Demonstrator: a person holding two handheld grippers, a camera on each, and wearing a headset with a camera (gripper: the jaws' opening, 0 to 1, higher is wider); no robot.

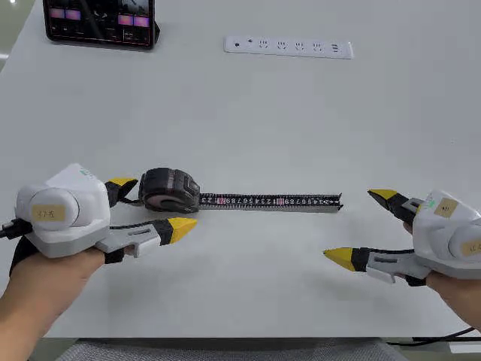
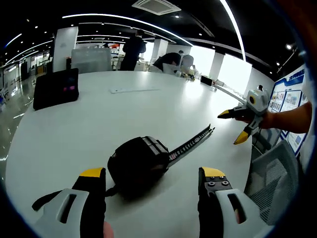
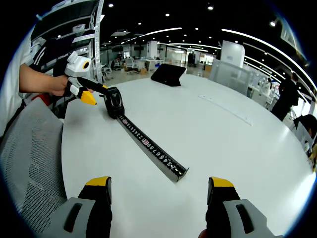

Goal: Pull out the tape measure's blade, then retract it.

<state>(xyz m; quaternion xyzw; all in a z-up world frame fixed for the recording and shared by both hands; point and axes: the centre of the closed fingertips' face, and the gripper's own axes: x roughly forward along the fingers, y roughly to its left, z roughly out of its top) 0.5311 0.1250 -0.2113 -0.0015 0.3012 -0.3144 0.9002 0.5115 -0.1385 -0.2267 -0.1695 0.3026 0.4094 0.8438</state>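
The left tool is released. Its black jaws with yellow tips stand apart, one on the far side and one on the near side of the tape case. In the left gripper view the case sits between the jaws with a gap at each side, so nothing is clamped. The right tool is also released, with its jaws spread. It hovers near the right end of the blade, apart from it and holding nothing.

The case lies on the table at the near left, and the blade runs from it to the right, flat on the surface. The pull-out therefore looks done. What is left is the retraction, and neither tool has a hold yet for that. The blade lies extended with no grip on it, so a lock may be engaged, though that cannot be seen.

The case is a rounded, chunky body, dark and rubbery-looking, with ribbed edges. The blade is a thin, stiff strip, dark with pale numerals, ending in a small hook. The table is smooth, matte and white. A white power strip and a dark screen lie at the far side.
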